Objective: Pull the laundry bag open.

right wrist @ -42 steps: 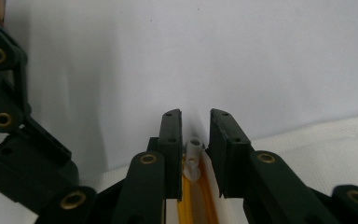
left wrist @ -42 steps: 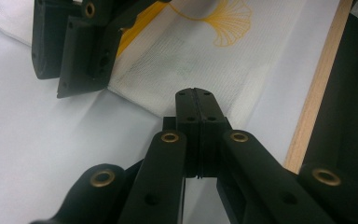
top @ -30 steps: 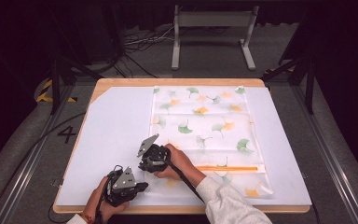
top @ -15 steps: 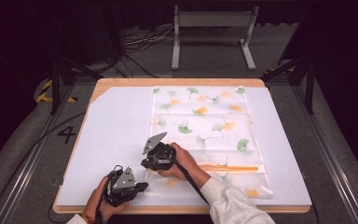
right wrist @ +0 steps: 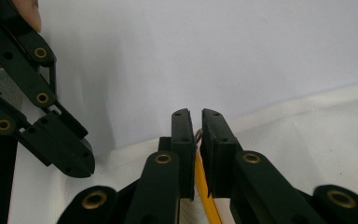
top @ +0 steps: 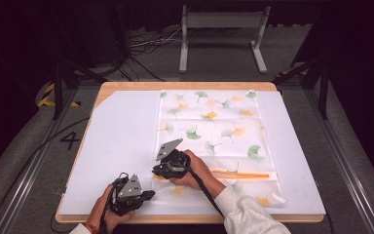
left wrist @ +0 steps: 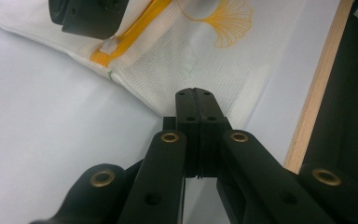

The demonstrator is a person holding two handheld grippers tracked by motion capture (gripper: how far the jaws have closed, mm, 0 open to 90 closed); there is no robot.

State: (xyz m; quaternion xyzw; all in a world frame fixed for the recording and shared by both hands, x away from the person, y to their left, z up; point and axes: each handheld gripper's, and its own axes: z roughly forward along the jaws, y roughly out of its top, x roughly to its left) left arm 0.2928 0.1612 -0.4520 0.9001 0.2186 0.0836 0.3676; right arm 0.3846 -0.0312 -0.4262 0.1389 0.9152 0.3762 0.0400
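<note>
1. At the surface's (top: 126,122) 6 o'clock edge lies the mesh laundry bag (top: 214,131), flat, its orange zipper (top: 243,173) running 3-to-9.
2. Left claw (left wrist: 195,100) is clamped on the bag's near corner, likely anchoring the fabric.
3. Right claw (right wrist: 195,122), jaws narrow, straddles the zipper at its 9 o'clock end; the pull looks pinched, probably to slide it.

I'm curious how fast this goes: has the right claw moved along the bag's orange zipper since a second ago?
No. The right claw sits at the same left end of the orange zipper, judged against the bag's printed leaves; only its tilt changed slightly.
</note>
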